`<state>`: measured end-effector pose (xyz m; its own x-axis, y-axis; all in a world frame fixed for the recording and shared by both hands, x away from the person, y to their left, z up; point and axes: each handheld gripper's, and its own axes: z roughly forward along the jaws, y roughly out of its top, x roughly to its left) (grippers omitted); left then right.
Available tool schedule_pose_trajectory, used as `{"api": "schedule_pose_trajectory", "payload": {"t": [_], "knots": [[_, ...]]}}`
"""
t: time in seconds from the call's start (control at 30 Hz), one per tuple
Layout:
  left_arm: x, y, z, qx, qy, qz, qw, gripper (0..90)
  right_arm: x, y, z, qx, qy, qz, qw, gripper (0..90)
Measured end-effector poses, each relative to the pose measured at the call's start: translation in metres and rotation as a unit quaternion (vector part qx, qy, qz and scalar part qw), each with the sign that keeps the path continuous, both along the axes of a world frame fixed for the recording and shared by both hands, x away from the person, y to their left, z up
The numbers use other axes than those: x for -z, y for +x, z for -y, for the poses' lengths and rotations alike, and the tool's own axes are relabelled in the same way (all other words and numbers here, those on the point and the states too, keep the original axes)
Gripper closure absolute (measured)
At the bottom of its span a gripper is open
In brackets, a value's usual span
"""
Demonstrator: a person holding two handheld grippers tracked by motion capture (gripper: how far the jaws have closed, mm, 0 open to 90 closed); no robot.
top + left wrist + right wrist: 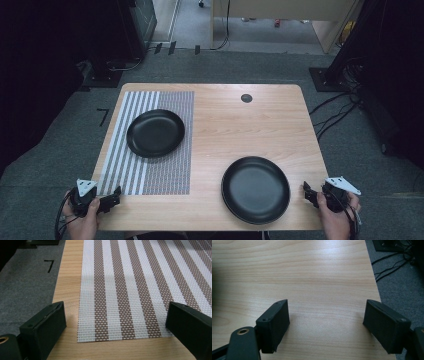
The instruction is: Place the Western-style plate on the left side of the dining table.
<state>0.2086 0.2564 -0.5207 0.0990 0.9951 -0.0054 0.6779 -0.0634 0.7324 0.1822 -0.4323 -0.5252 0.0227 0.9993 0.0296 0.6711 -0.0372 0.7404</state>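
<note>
While held low at the table's near edge: both grippers spread wide, nothing gripped
Left gripper [111, 199]: black two-jaw tool at near left corner; jaws far apart, empty; pointed over near edge of striped mat
Right gripper [309, 191]: black two-jaw tool at near right edge; jaws far apart, empty; over bare wood
Near black round plate [255, 189]: flat on light wooden table [240, 120]; just left of right gripper, not touching
Brown-and-white striped woven placemat [130, 290]: flat on left half
Far black round plate [155, 133]: resting on placemat, well apart from left gripper
</note>
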Motion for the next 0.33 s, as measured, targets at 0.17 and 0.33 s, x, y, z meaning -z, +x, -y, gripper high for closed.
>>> {"api": "schedule_pose_trajectory", "payload": {"t": [0.17, 0.33], "knots": [[0.0005, -0.0003, -0.0003, 0.002, 0.000, 0.003, 1.0000, 2.7, 0.0000, 0.0000, 0.0000, 0.000, 0.000, 0.000, 1.0000, 19.9], [0.0005, 0.0000, -0.0006, 0.004, 0.000, 0.002, 1.0000, 2.5, 0.0000, 0.0000, 0.0000, 0.000, 0.000, 0.000, 1.0000, 19.9]]}}
